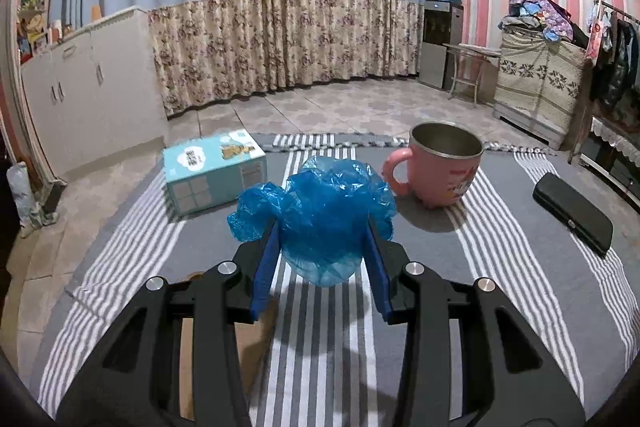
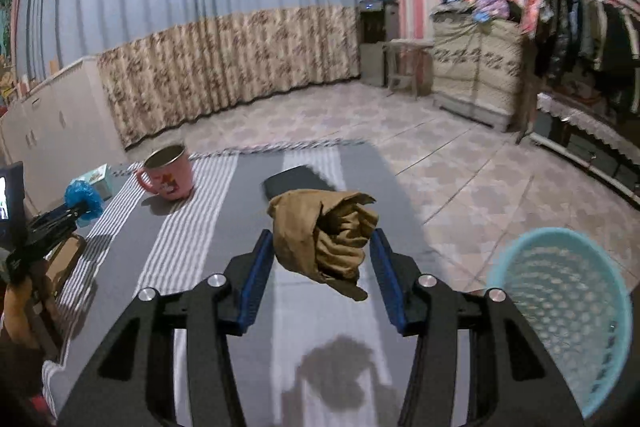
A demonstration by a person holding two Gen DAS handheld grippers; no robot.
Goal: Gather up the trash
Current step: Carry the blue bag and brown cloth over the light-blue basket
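Note:
My left gripper (image 1: 322, 239) is shut on a crumpled blue plastic bag (image 1: 320, 211) and holds it above the striped cloth; its shadow falls below. The bag also shows in the right wrist view (image 2: 84, 201), at the far left. My right gripper (image 2: 322, 247) is shut on a crumpled brown paper wad (image 2: 324, 235), lifted above the table, with its shadow on the cloth. A light blue mesh waste basket (image 2: 560, 315) stands on the floor at the lower right of the right wrist view, beside the table.
A pink mug (image 1: 436, 167) (image 2: 168, 175), a teal carton (image 1: 214, 175) and a black case (image 1: 572, 213) (image 2: 296, 183) rest on the grey striped tablecloth (image 1: 500, 239). A brown object lies near the front left edge (image 2: 66, 255). Tiled floor lies beyond.

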